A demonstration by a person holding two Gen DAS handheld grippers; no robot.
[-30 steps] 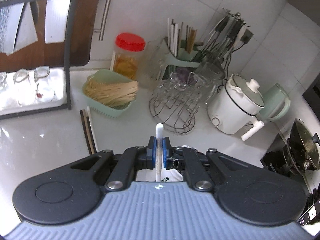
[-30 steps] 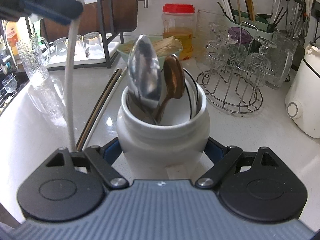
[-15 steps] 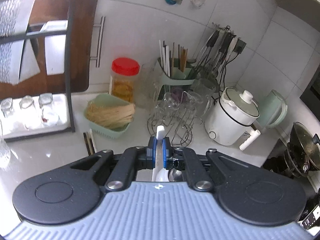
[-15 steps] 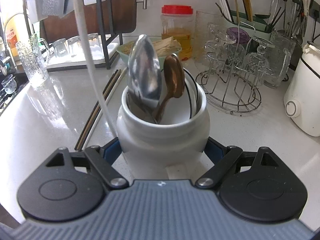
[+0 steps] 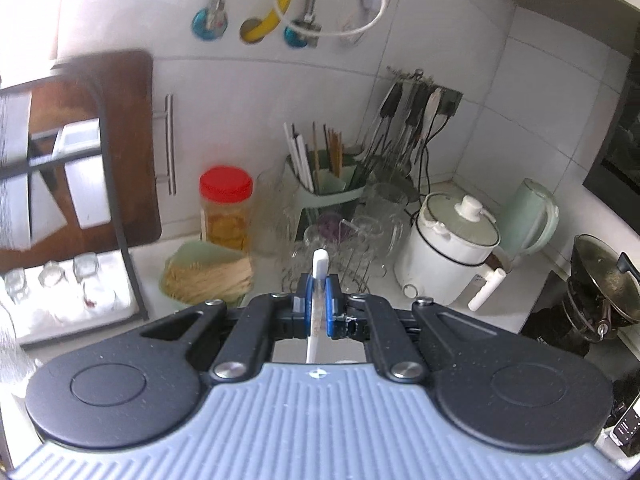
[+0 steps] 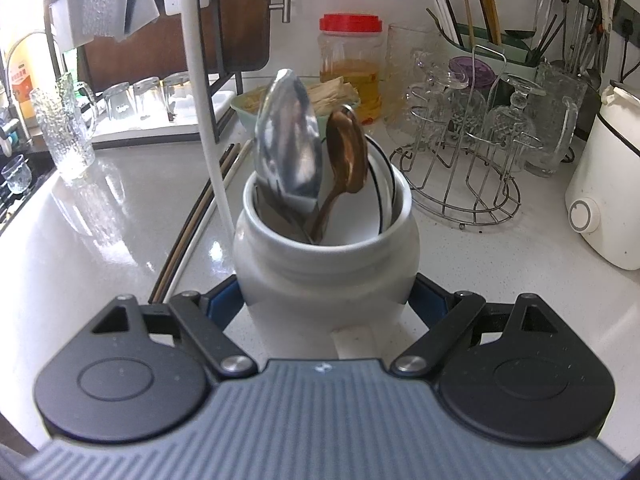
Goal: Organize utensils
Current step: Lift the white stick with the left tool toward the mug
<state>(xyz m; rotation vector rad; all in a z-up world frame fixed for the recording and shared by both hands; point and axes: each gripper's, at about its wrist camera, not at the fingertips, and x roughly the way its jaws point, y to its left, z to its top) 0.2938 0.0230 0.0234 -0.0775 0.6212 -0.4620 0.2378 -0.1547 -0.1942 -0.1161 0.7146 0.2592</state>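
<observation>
In your right wrist view, the jar (image 6: 326, 248) stands at centre on the surface (image 6: 100, 240), a ladle (image 6: 288, 148) and spoon (image 6: 347, 156) inside it. A glass rack (image 6: 460, 184) sits to its right, chopsticks (image 6: 192, 232) lie to its left, and a lidded container (image 6: 350, 64) stands behind.

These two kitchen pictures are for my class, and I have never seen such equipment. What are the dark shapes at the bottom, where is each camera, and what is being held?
A person holds a two-finger tool in each hand; a camera on each looks along its fingers, so the dark shapes are the tools themselves. In the left view, the left tool is shut on a thin white utensil handle. In the right view, the right tool clamps a white ceramic jar holding a metal spoon and a brown spoon. On the white counter stand a wire glass rack and a red-lidded jar.
</observation>
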